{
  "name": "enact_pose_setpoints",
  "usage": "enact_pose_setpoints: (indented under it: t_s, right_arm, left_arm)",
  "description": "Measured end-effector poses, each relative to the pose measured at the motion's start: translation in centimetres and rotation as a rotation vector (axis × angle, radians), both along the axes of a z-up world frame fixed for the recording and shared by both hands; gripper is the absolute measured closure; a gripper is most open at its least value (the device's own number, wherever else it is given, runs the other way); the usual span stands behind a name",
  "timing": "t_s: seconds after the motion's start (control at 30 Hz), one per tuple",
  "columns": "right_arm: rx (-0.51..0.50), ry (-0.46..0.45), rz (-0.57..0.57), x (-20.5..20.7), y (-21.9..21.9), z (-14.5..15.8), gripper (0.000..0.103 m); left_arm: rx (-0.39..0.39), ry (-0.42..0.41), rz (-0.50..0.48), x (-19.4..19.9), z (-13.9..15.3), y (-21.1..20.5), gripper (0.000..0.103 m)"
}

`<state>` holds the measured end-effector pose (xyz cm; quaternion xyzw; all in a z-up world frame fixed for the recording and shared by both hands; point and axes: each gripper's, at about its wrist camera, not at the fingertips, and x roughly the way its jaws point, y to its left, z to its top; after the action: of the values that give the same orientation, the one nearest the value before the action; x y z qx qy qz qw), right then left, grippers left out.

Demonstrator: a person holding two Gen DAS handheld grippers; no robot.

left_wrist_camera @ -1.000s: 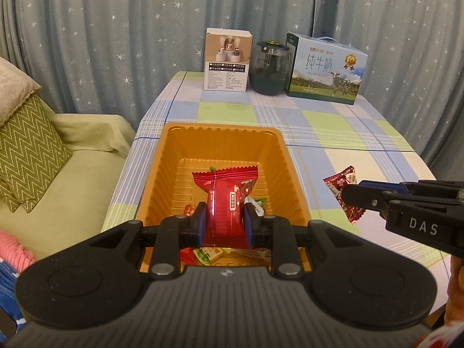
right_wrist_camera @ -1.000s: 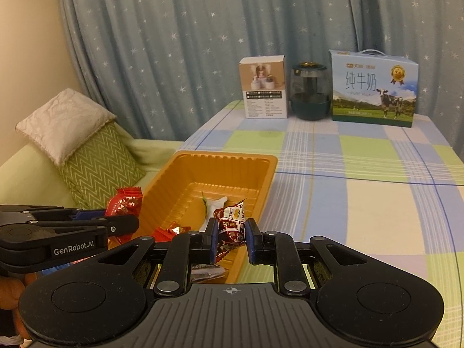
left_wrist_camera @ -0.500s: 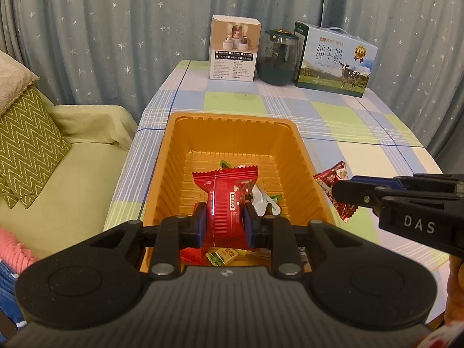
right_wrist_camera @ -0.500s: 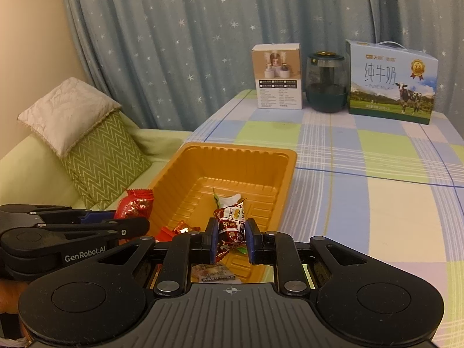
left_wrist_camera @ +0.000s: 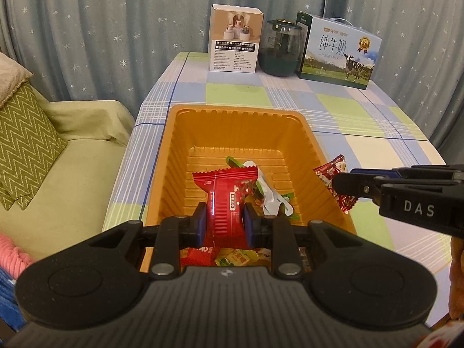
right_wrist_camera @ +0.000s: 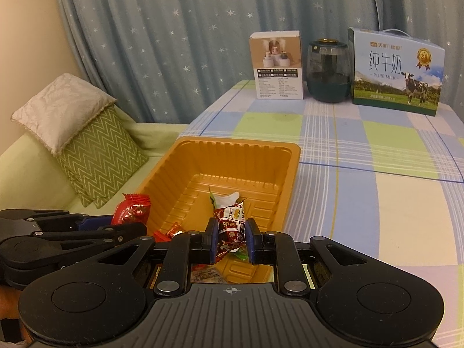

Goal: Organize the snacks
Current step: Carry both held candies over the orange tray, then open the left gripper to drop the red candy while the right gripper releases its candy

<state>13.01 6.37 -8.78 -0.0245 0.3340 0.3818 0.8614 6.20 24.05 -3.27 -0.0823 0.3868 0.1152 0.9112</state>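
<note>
1. While you hold both grippers over the orange tray (left_wrist_camera: 293, 133), your left gripper (left_wrist_camera: 224, 220) is clamped on a plain red snack packet (left_wrist_camera: 224, 197) — its pads pinch the lower half and the crimped top fans out beyond the fingertips.
2. Your right gripper (right_wrist_camera: 231, 239) is closed on a smaller patterned red wrapper (right_wrist_camera: 230, 226), which stands upright between the jaws, with its top edge above the pads.
3. Past the left jaws, on the tray floor, lie a white-and-green wrapper (left_wrist_camera: 271, 200) and, under the fingers, a yellow-green packet (left_wrist_camera: 236, 258).
4. From the left camera, the right gripper comes in from the right, its wrapper just over the tray's right rim.
5. Well beyond both jaws, a small white box (right_wrist_camera: 278, 65), a dark glass jar (right_wrist_camera: 327, 71) and a milk carton (right_wrist_camera: 395, 71) stand at the far edge of the checked tablecloth (right_wrist_camera: 377, 203).
</note>
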Motion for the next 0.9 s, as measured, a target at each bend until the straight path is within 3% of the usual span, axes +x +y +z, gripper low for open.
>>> enact_pose_setpoints:
  t_s: [0.9]
  right_arm:
    - [-0.018,0.03,0.0,6.2,4.7,-1.5,0.083]
  left_arm:
    - [0.039,0.032,-0.045,6.2,-2.1,2.6,0.08]
